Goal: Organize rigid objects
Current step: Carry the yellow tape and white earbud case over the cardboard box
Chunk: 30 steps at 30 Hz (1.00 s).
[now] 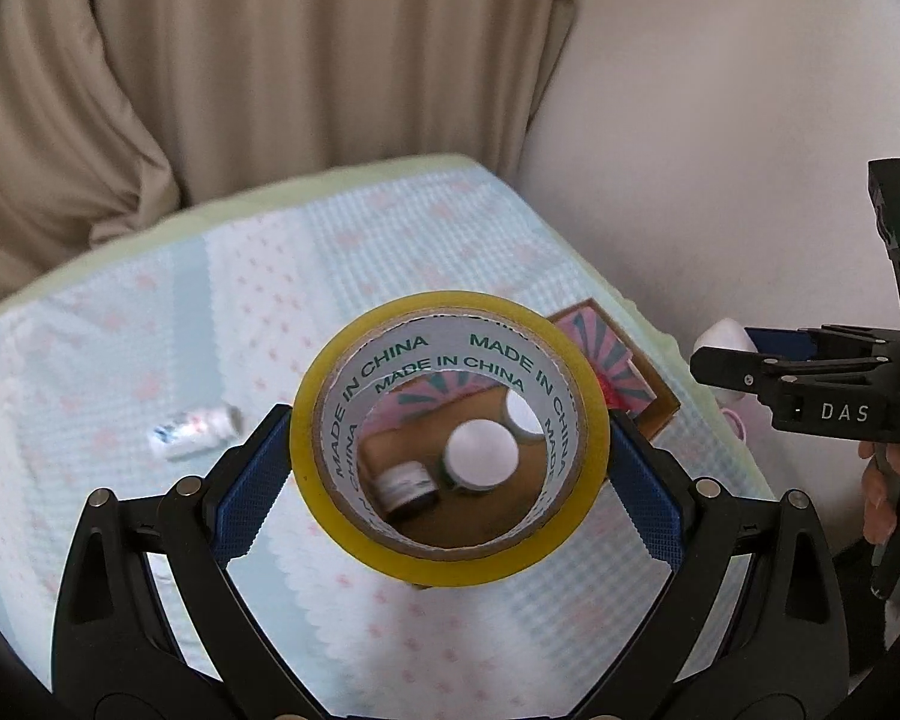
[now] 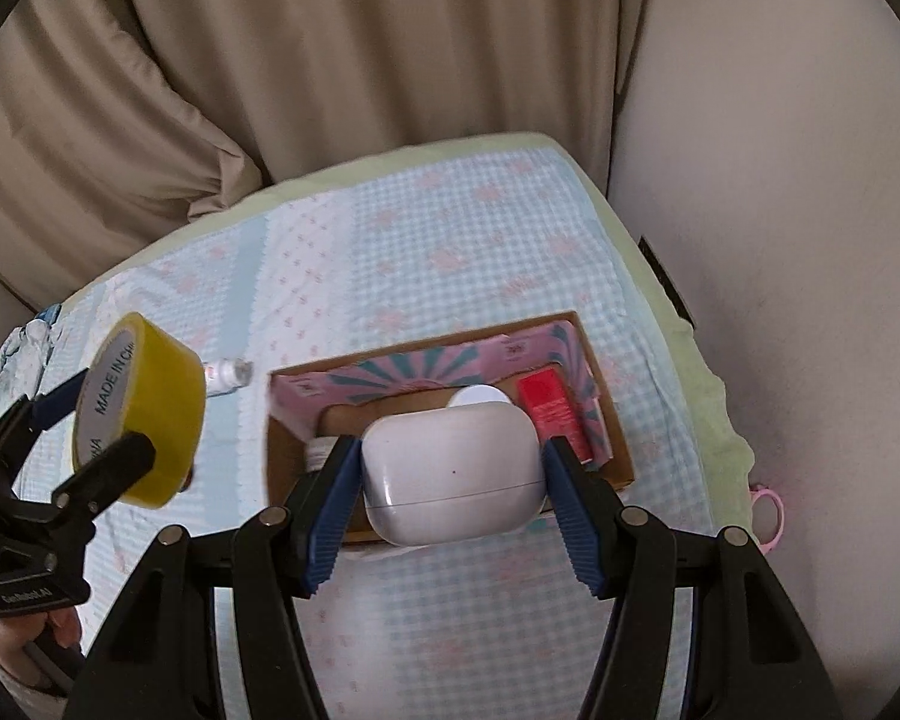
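Note:
My left gripper (image 1: 447, 426) is shut on a yellow roll of packing tape (image 1: 450, 567), its blue pads (image 1: 252, 492) pressing the roll's two sides; the roll hangs above the cloth. Through the roll's hole I see part of an open cardboard box (image 1: 657, 405) holding a small dark jar (image 1: 405, 486) and a white round lid (image 1: 481, 451). My right gripper (image 2: 450, 450) is shut on a white rounded case (image 2: 450, 474), held above the same box (image 2: 282, 450). In the box lie a red carton (image 2: 549, 414) and a white lid (image 2: 480, 397). The tape (image 2: 150, 414) hangs to the box's left.
A small white bottle (image 2: 228, 373) lies on the checked cloth (image 2: 420, 240) left of the box. Beige curtains (image 2: 330, 60) hang behind and a pale wall (image 2: 780, 180) runs along the right edge. A pink ring (image 2: 768, 510) sits off the cloth's right side.

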Each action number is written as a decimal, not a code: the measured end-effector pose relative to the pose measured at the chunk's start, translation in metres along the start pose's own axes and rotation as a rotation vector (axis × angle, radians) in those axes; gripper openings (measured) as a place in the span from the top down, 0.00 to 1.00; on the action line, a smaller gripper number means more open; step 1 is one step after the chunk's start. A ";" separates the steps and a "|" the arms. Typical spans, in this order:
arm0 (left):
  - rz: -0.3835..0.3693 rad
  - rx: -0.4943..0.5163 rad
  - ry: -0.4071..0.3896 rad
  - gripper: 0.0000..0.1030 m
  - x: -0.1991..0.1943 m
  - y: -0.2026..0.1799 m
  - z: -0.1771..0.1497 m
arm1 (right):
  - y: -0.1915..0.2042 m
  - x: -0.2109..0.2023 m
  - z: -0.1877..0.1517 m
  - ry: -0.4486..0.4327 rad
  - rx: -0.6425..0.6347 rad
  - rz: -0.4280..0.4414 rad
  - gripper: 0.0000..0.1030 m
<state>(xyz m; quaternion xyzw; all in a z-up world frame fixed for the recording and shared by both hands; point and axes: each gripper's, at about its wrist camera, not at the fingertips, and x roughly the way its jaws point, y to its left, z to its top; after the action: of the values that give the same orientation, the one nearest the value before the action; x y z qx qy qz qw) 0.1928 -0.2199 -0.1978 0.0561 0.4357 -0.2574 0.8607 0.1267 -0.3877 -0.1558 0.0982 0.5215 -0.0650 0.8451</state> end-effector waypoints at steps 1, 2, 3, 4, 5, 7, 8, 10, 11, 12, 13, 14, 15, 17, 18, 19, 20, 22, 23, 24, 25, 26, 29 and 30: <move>-0.003 -0.005 0.014 0.06 0.008 -0.003 -0.002 | -0.007 0.007 0.001 0.013 0.002 0.003 0.44; -0.005 -0.010 0.034 0.06 0.020 -0.005 -0.003 | -0.013 0.016 0.002 0.027 0.004 0.007 0.44; -0.006 -0.014 0.053 0.06 0.031 -0.007 -0.003 | -0.018 0.023 0.003 0.039 0.004 0.009 0.44; -0.006 -0.018 0.074 0.06 0.043 -0.009 -0.002 | -0.023 0.031 0.003 0.053 0.005 0.012 0.44; -0.005 -0.021 0.093 0.06 0.055 -0.012 -0.001 | -0.028 0.039 0.004 0.068 0.005 0.014 0.44; -0.004 -0.030 0.131 0.06 0.077 -0.013 0.000 | -0.036 0.055 0.004 0.095 0.002 0.021 0.44; -0.003 -0.036 0.149 0.06 0.087 -0.012 -0.001 | -0.039 0.064 0.003 0.110 -0.002 0.025 0.44; -0.002 -0.049 0.184 0.06 0.106 -0.012 -0.001 | -0.042 0.078 0.003 0.136 -0.016 0.032 0.44; -0.002 -0.058 0.202 0.06 0.116 -0.011 -0.002 | -0.044 0.086 0.003 0.149 -0.025 0.035 0.44; -0.003 -0.064 0.215 0.06 0.122 -0.009 -0.002 | -0.044 0.092 0.002 0.158 -0.033 0.038 0.45; -0.009 -0.072 0.231 0.06 0.130 -0.008 -0.002 | -0.045 0.099 0.002 0.167 -0.043 0.041 0.45; -0.017 -0.076 0.246 0.06 0.137 -0.009 -0.003 | -0.045 0.106 0.001 0.176 -0.055 0.043 0.45; -0.022 -0.076 0.262 0.06 0.145 -0.009 -0.004 | -0.045 0.113 0.001 0.184 -0.068 0.046 0.44; -0.016 -0.065 0.298 0.06 0.162 -0.011 -0.005 | -0.045 0.127 -0.001 0.204 -0.091 0.059 0.45; -0.013 -0.060 0.313 0.06 0.169 -0.011 -0.006 | -0.044 0.134 -0.002 0.217 -0.108 0.059 0.45; -0.011 -0.058 0.336 0.06 0.179 -0.011 -0.008 | -0.043 0.140 -0.004 0.226 -0.120 0.058 0.45; -0.010 -0.060 0.350 0.06 0.184 -0.011 -0.009 | -0.042 0.147 -0.005 0.237 -0.135 0.058 0.45; -0.005 -0.065 0.380 0.06 0.196 -0.009 -0.012 | -0.040 0.157 -0.008 0.254 -0.155 0.063 0.45; -0.002 -0.067 0.396 0.06 0.199 -0.009 -0.013 | -0.039 0.161 -0.010 0.262 -0.162 0.065 0.45; 0.002 -0.069 0.409 0.06 0.203 -0.008 -0.013 | -0.039 0.166 -0.011 0.272 -0.166 0.069 0.45; 0.004 -0.072 0.421 0.06 0.207 -0.007 -0.014 | -0.039 0.171 -0.012 0.282 -0.168 0.074 0.45; 0.005 -0.075 0.430 0.06 0.209 -0.005 -0.014 | -0.040 0.175 -0.013 0.290 -0.168 0.082 0.45; 0.003 -0.086 0.459 0.06 0.219 -0.002 -0.013 | -0.040 0.185 -0.016 0.313 -0.177 0.104 0.44; 0.010 -0.084 0.478 0.05 0.222 -0.002 -0.013 | -0.038 0.189 -0.016 0.319 -0.181 0.114 0.44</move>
<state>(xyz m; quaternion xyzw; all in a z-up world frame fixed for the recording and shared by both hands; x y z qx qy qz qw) 0.2910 -0.3052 -0.3786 0.0817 0.6371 -0.2142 0.7359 0.1892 -0.4228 -0.3354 0.0601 0.6463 0.0464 0.7593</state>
